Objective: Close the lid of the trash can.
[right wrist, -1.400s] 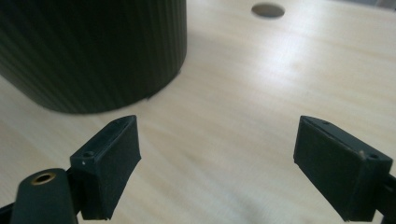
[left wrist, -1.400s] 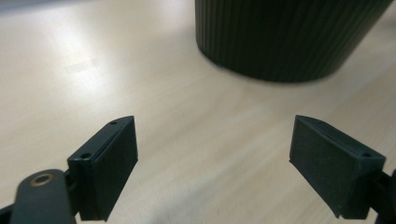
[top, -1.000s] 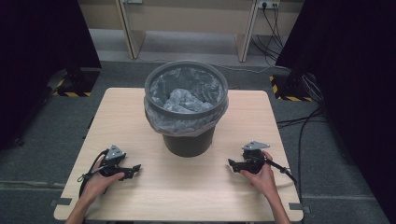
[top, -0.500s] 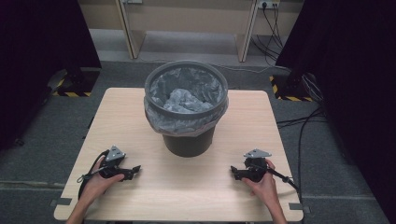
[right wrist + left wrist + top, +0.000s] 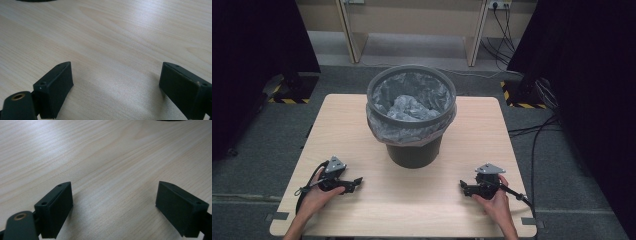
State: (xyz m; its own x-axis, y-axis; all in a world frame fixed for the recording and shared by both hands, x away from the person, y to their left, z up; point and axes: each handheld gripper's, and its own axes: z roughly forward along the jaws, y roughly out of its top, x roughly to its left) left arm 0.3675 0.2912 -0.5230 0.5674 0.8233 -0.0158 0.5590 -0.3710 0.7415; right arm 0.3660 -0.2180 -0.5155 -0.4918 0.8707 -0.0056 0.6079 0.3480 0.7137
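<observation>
I am sitting at a big, light wooden table point(image 5: 362, 125), and it is taking up most of the space in front of me. Next biggest is the dark grey bin point(image 5: 412, 120), which is standing upright at twelve o'clock from me, in the far middle of the table. A thin, crinkly plastic bag point(image 5: 409, 107) is lining the bin, and its edge is folding over the rim and hanging down the outside. My left hand point(image 5: 314, 197) is lying on the table at about eight o'clock from the bin, and it is holding my left claw point(image 5: 357, 181). This claw is pointing toward the middle of the table, and its two black jaws are standing wide apart with nothing but bare wood showing between them. My right hand point(image 5: 497, 200) is lying at about four o'clock from the bin, and it is holding my right claw point(image 5: 463, 186). That claw is pointing back toward the left one, and its jaws are standing wide apart too, holding nothing. Both claws are sitting low on the table, well apart from each other and not touching the bin.
</observation>
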